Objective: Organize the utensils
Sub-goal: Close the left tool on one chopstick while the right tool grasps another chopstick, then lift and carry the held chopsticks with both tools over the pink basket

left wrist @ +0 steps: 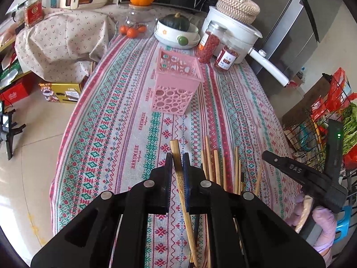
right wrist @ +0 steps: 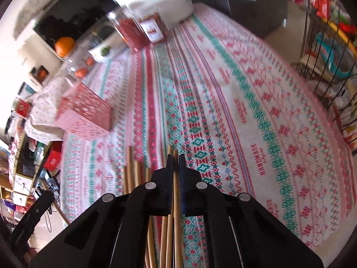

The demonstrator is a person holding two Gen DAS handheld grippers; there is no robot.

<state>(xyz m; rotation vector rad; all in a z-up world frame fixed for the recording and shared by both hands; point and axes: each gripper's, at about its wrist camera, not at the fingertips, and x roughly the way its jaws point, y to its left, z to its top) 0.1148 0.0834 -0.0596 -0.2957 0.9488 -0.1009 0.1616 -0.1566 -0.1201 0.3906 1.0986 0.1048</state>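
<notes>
My left gripper (left wrist: 177, 159) is shut on one wooden chopstick (left wrist: 176, 156), which sticks out past the fingertips over the patterned tablecloth. Several more chopsticks (left wrist: 217, 167) lie on the cloth just to its right. The pink perforated basket (left wrist: 176, 82) stands upright in the middle of the table, well ahead. My right gripper (right wrist: 175, 159) is shut on a chopstick (right wrist: 176, 174); other chopsticks (right wrist: 133, 169) lie to its left. The pink basket (right wrist: 86, 111) shows at far left in the blurred right wrist view. The right gripper's body (left wrist: 296, 174) shows at right in the left wrist view.
At the table's far end stand a white pot (left wrist: 232, 33) with a long handle, two jars (left wrist: 209, 44) of red contents, a bowl with a green squash (left wrist: 176, 29) and a glass dish of oranges (left wrist: 133, 29). A wire rack (left wrist: 319, 122) stands right of the table.
</notes>
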